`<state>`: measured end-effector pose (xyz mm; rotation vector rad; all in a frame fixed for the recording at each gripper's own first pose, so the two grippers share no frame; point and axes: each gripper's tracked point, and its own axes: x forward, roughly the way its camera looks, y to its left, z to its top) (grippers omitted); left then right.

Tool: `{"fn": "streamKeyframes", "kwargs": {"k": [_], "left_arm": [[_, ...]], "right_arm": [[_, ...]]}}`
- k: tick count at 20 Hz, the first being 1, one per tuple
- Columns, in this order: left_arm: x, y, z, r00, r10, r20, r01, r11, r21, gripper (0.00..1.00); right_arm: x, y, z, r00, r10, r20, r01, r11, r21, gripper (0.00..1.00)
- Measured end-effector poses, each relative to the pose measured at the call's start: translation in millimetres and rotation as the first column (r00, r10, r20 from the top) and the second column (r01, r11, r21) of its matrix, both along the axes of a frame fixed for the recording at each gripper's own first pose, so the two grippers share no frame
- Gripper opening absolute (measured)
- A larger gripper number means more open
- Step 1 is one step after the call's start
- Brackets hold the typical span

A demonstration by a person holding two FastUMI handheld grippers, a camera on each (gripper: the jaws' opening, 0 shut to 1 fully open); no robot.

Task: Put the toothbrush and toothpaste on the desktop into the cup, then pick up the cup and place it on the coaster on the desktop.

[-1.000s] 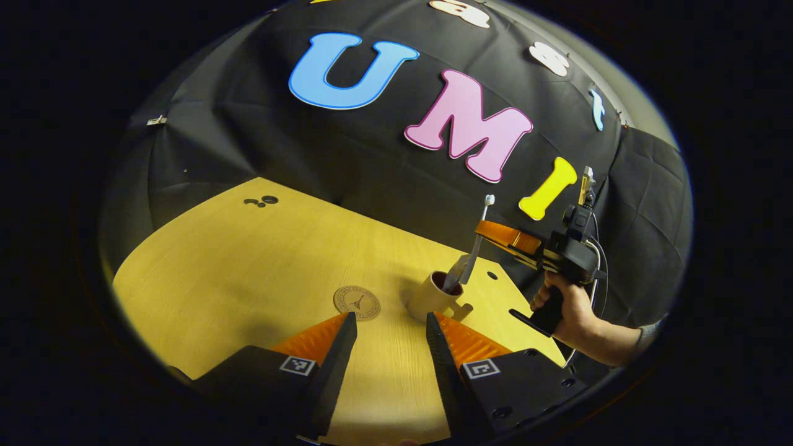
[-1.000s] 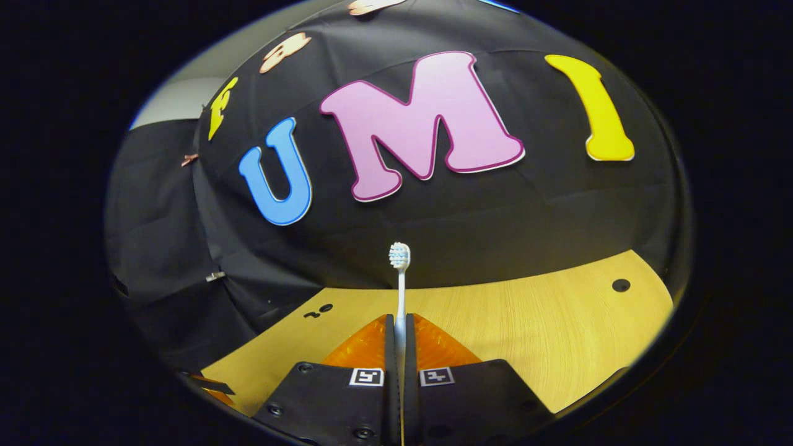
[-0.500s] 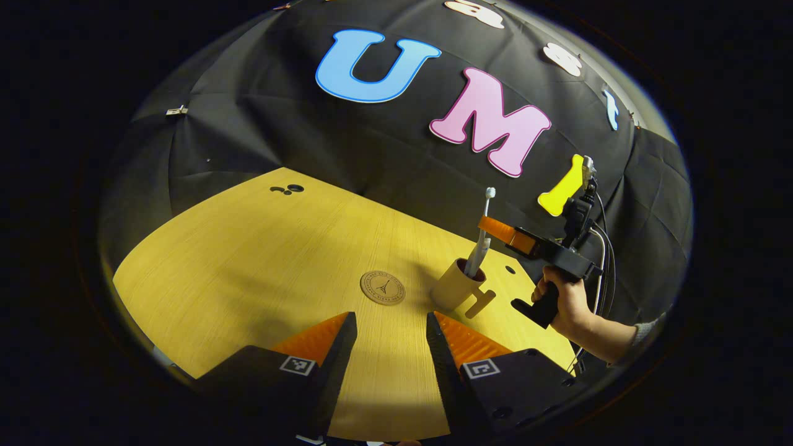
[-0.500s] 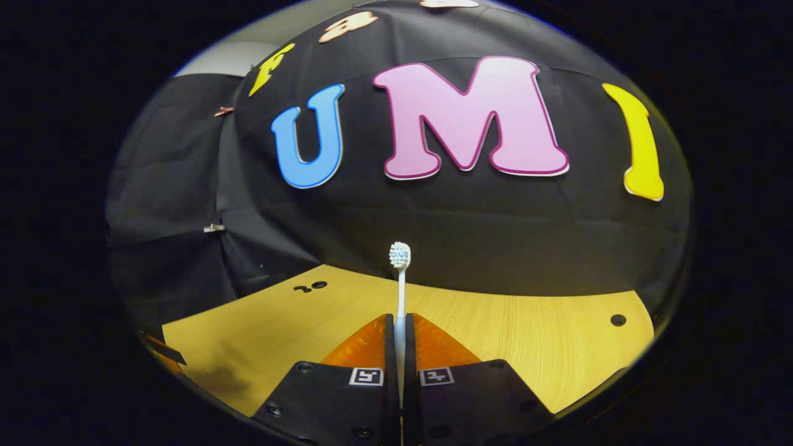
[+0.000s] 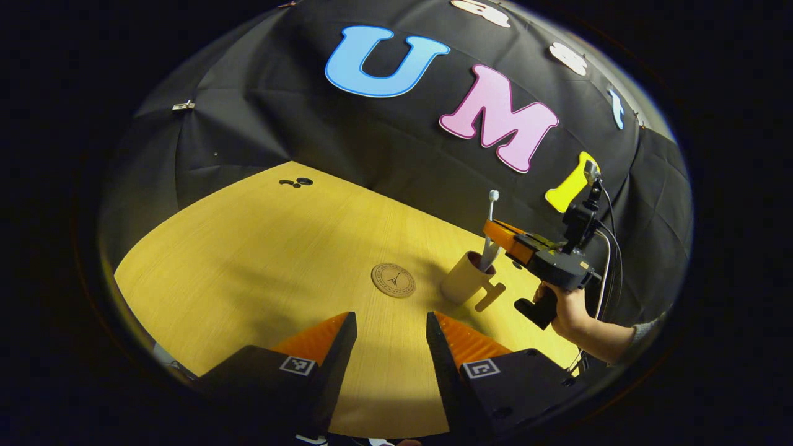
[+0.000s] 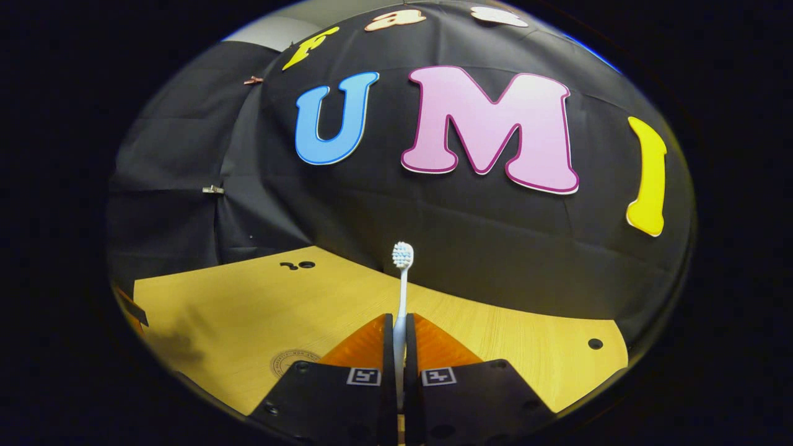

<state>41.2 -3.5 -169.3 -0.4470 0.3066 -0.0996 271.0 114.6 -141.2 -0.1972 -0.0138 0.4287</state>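
A beige cup [image 5: 461, 280] with a side handle stands on the wooden desktop [image 5: 260, 248] right of a round brown coaster [image 5: 393, 280]. The white toothbrush [image 5: 490, 220] stands bristles up with its lower end inside the cup. The right gripper [image 5: 495, 229], held by a hand [image 5: 567, 310], is shut on its handle just above the cup's rim. In the right gripper view the toothbrush [image 6: 401, 282] rises from between my shut fingers [image 6: 399, 328], and the coaster [image 6: 294, 362] peeks out at lower left. My left gripper [image 5: 389, 325] hangs open over the desktop's near part, holding nothing.
Small dark holes [image 5: 297, 182] mark the desktop's far left corner, and another hole [image 6: 595, 343] sits near its right edge. The black cloth wall closes off the desk's far side.
The right gripper has lowered the toothbrush further into the cup and tipped it upright. The left gripper view has drifted, so coaster and cup sit further right and up.
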Motion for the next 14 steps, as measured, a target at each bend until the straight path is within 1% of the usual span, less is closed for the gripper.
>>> {"fn": "streamKeyframes", "kwargs": {"k": [6, 7, 10, 14], "left_arm": [[0, 2, -2, 1.0, 0.004, -0.01, -0.004, 1.0, -0.001, 0.71], [0, 1, -3, 1.0, 0.003, -0.012, -0.003, 1.0, 0.0, 0.71], [0, 2, -1, 1.0, 0.005, -0.014, -0.005, 1.0, -0.002, 0.71], [1, 2, 2, 1.0, 0.004, -0.008, -0.004, 1.0, -0.006, 0.71]], "right_arm": [[-1, -2, -1, 1.0, -0.006, -0.027, 0.007, 1.0, 0.029, 0.13], [-2, -2, 0, 1.0, -0.008, -0.024, 0.008, 1.0, 0.027, 0.11], [-4, -5, 0, 0.999, -0.016, -0.036, 0.017, 0.999, 0.03, 0.11], [-16, -18, 8, 0.996, -0.023, -0.087, 0.03, 0.997, 0.077, 0.14]]}}
